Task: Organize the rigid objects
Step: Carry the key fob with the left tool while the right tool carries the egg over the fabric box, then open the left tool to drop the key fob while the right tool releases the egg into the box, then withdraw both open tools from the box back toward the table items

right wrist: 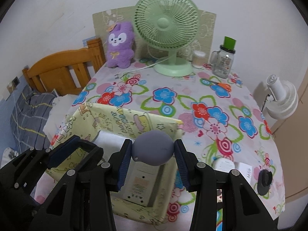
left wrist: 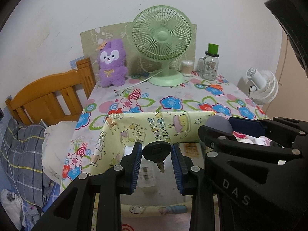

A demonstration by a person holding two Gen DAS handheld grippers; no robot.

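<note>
So the key was pinched in my left tool, black head up between the blue pads, metal blade hanging down toward 6 o'clock. That long axis was close to vertical, pointing straight into the yellow birthday-print box underneath. My right tool was clenched on a rounded grey-purple egg-shaped thing, and that one also sat over the box, near its 3 o'clock wall when seen from the left camera.

Both tools were over the box opening, side by side, the right one at about 3 o'clock from the left. Inside the box I could see a flat grey-white device lying on the bottom, plus something white at the 10 o'clock corner that I couldn't make out.

My read: both pieces were lined up for a drop, and neither hand was clearly nearer. The key only needed to go down along its own axis.

Further out on the floral surface: a few white and black bits at 4 o'clock of the box, orange scissors, a green fan, a jar with a green cap, and a purple plush at the far edge.
</note>
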